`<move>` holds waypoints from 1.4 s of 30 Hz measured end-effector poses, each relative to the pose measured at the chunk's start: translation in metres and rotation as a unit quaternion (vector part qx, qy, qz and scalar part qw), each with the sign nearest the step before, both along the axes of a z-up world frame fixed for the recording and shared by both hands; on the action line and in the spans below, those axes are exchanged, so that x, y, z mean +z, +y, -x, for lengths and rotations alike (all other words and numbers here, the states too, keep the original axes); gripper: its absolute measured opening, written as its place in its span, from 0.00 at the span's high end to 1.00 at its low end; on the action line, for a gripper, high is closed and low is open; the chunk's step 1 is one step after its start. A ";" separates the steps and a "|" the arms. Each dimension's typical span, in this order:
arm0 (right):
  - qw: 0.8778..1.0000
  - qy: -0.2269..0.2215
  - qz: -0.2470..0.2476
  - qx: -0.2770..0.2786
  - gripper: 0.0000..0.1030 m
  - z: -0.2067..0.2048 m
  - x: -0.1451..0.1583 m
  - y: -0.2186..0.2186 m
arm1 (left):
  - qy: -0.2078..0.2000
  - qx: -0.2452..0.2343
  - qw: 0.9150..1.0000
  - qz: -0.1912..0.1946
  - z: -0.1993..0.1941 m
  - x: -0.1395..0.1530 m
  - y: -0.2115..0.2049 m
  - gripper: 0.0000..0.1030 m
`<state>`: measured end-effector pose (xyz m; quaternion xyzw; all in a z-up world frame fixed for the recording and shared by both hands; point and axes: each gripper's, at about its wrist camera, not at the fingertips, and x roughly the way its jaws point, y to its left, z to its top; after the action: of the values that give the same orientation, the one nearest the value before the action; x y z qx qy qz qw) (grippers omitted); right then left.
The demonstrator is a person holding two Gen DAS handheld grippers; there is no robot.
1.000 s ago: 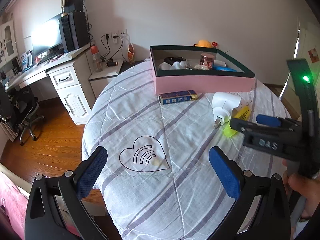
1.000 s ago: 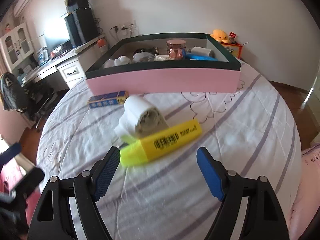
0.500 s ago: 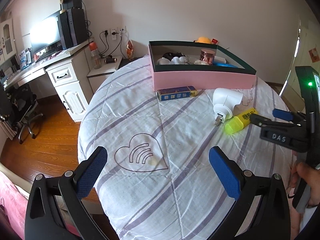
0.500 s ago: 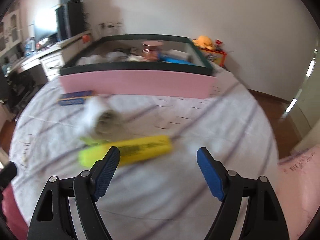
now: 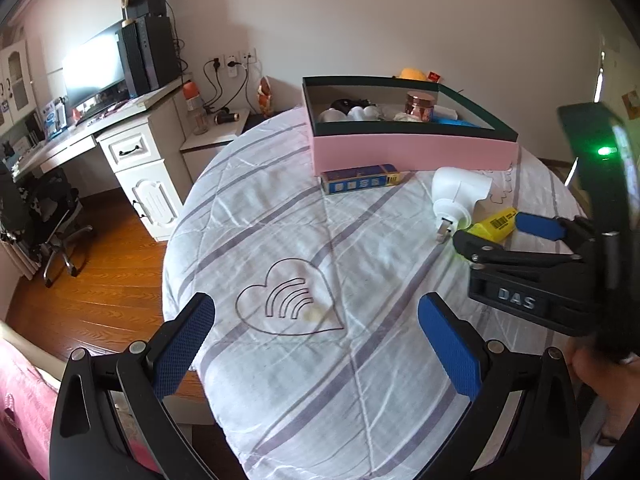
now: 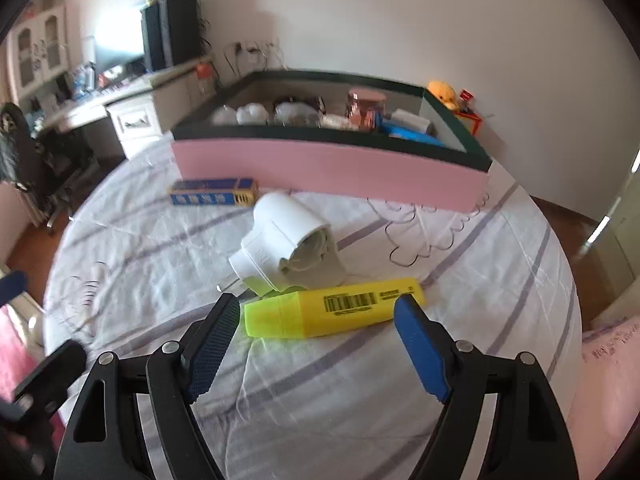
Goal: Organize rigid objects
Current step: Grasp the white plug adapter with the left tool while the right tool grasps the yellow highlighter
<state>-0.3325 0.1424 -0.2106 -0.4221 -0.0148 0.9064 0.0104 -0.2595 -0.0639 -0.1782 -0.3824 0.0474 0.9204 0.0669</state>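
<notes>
A yellow highlighter lies on the striped bed cover, its ends just beyond my right gripper's open fingertips. A white plug adapter lies right behind it, touching it. A blue box lies in front of the pink storage box, which holds a copper jar and several small items. In the left wrist view my left gripper is open and empty over the heart print; the right gripper reaches the highlighter beside the adapter and blue box.
The round bed drops off to a wooden floor on the left. A white desk with monitor and an office chair stand beyond. A yellow plush sits behind the pink box.
My right gripper has moved forward and down to the highlighter, which now lies between its fingertips. The left gripper has stayed open over the heart print.
</notes>
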 end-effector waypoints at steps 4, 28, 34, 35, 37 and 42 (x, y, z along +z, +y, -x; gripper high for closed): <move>1.000 -0.009 0.002 -0.012 0.21 -0.001 -0.012 0.010 | -0.002 0.000 1.000 0.000 0.000 -0.001 -0.001 0.00; 1.000 -0.010 0.015 0.006 0.33 0.020 -0.011 0.091 | -0.012 -0.044 0.999 -0.001 0.012 -0.002 0.043 0.00; 0.998 -0.002 0.034 0.048 0.74 0.007 -0.009 0.108 | -0.009 -0.073 0.997 0.005 0.029 0.002 0.078 0.00; 0.998 -0.002 0.035 0.053 0.74 0.004 -0.008 0.111 | -0.011 -0.082 0.997 0.002 0.034 0.001 0.085 0.00; 0.997 0.000 0.040 0.059 0.74 -0.001 -0.009 0.118 | -0.012 -0.088 0.996 -0.003 0.042 0.001 0.094 0.00; 0.996 0.012 0.050 0.069 0.74 -0.002 -0.014 0.122 | -0.029 -0.081 0.996 -0.002 0.069 -0.009 0.111 0.00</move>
<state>-0.3303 0.2642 -0.2242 -0.4090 0.0018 0.9096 -0.0733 -0.3288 0.0470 -0.1876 -0.4040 0.0744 0.9004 0.1432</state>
